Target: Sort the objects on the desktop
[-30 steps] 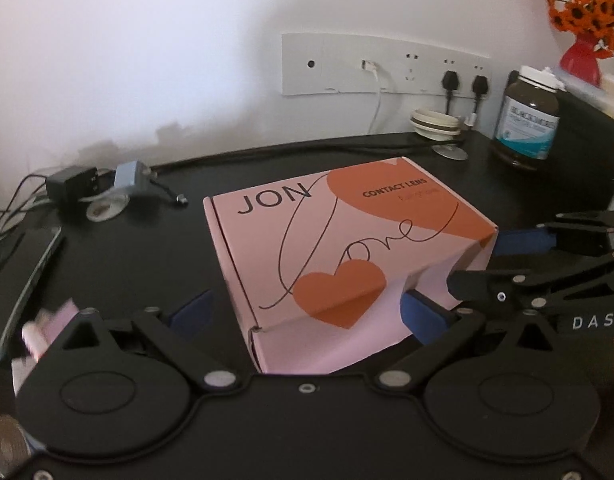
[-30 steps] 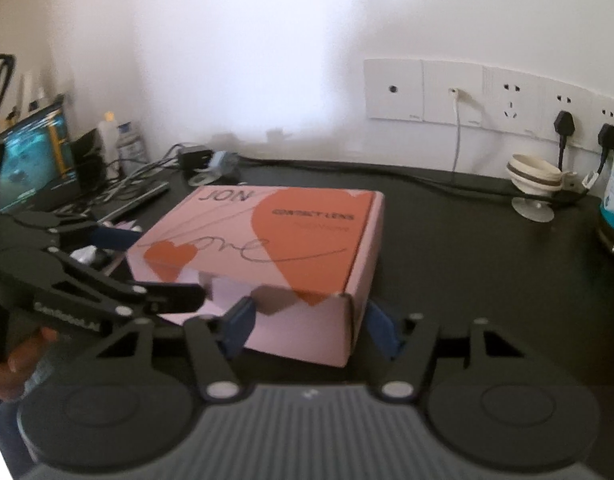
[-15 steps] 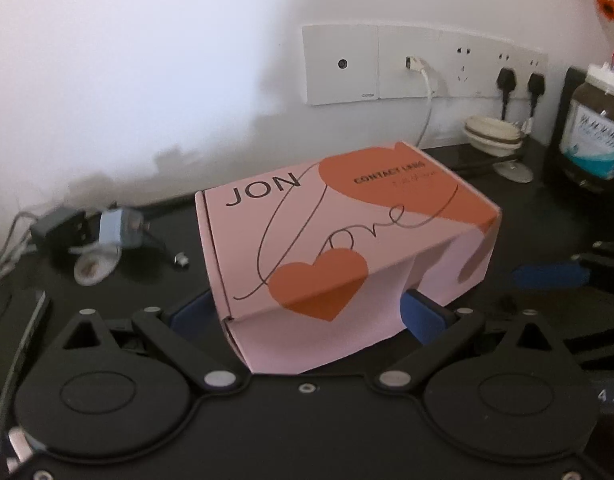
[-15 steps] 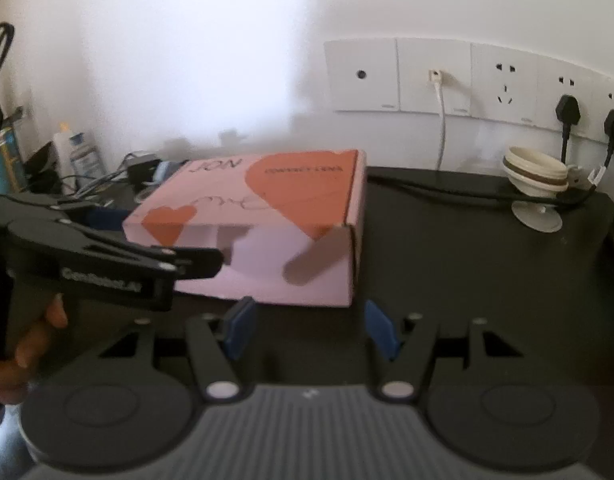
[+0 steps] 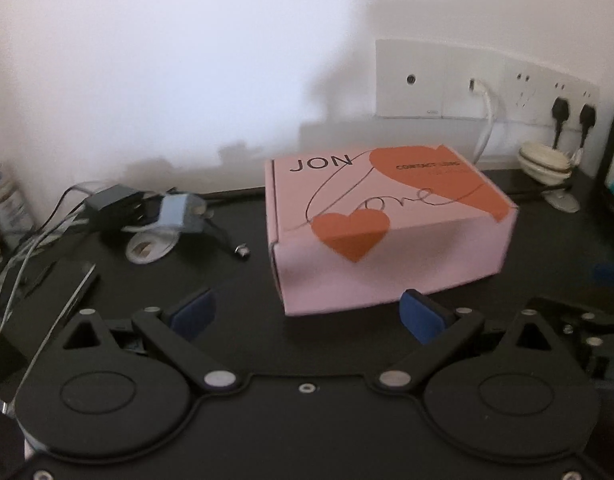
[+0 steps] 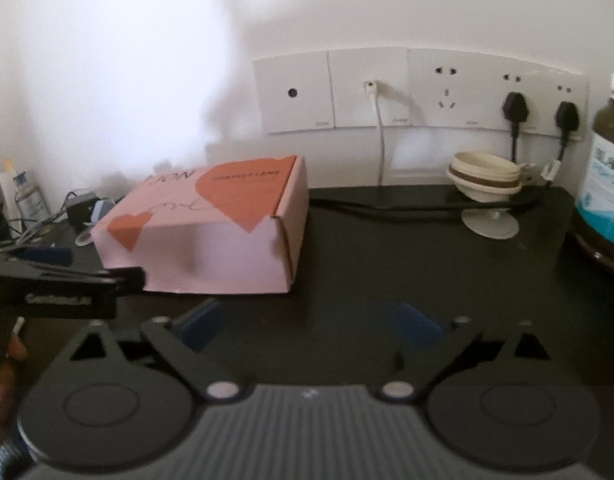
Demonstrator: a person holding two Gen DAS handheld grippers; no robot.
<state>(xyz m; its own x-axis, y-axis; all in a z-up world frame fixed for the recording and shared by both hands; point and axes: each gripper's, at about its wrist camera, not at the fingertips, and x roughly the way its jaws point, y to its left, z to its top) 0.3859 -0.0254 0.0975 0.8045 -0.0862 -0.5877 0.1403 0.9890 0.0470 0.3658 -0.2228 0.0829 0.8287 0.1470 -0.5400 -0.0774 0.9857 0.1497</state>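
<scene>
On the black desk (image 5: 567, 264) by the wall, the pink box (image 5: 387, 232) is sitting free while my left gripper (image 5: 307, 314) and right gripper (image 6: 307, 324) are opening wide with nothing between them, so release looks done and I'm likely needing another item next.

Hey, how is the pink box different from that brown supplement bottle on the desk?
The pink box is a flat-topped, closed cardboard carton with orange hearts; the brown bottle is a rounded upright jar with a white cap and blue-and-white label. The pink box sits toward the left near the cables; the brown bottle stands at the far right edge, partly cut off. Both rest on the black desk near the wall.
</scene>
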